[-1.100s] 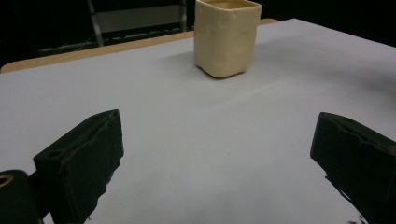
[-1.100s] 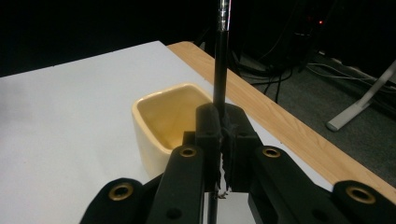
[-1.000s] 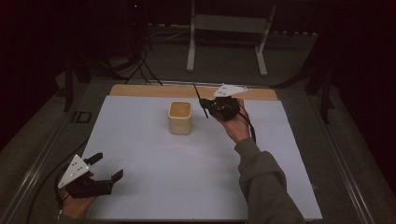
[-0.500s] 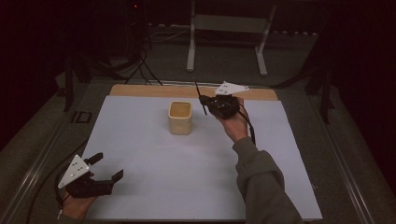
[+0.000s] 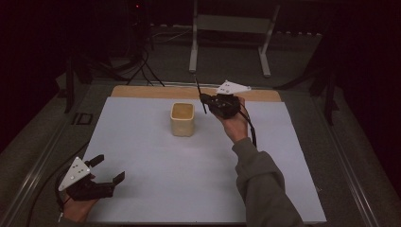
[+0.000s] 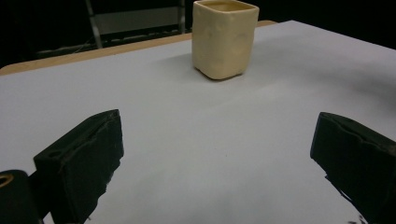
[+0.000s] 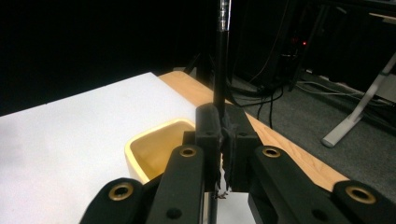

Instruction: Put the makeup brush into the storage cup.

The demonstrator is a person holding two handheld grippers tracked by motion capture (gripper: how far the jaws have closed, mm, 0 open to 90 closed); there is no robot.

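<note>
Step in hand: carrying a pen to the cup. Your right tongs (image 5: 206, 100) are pressed together on the pen (image 7: 220, 70), a thin black rod that stands nearly upright between the pads, its upper end rising above them; what sort of tip it has I cannot tell in this dim light, so "pen" is a best reading. The right tongs hang above the tabletop (image 5: 198, 165), just beside the cup (image 5: 182, 119) on its right and slightly behind it. The cup is cream, square-sided, upright, mouth open and apparently empty, toward the back of the white sheet. Your left tongs (image 5: 108, 170) are spread wide with nothing between them, resting low at the near left corner, well apart from the cup. Next move, as I judge it: bring the right tongs over the cup's mouth, keep the pen close to vertical so its lower end clears the rim, lower it inside, then release. The light cup may tip if nudged.
</note>
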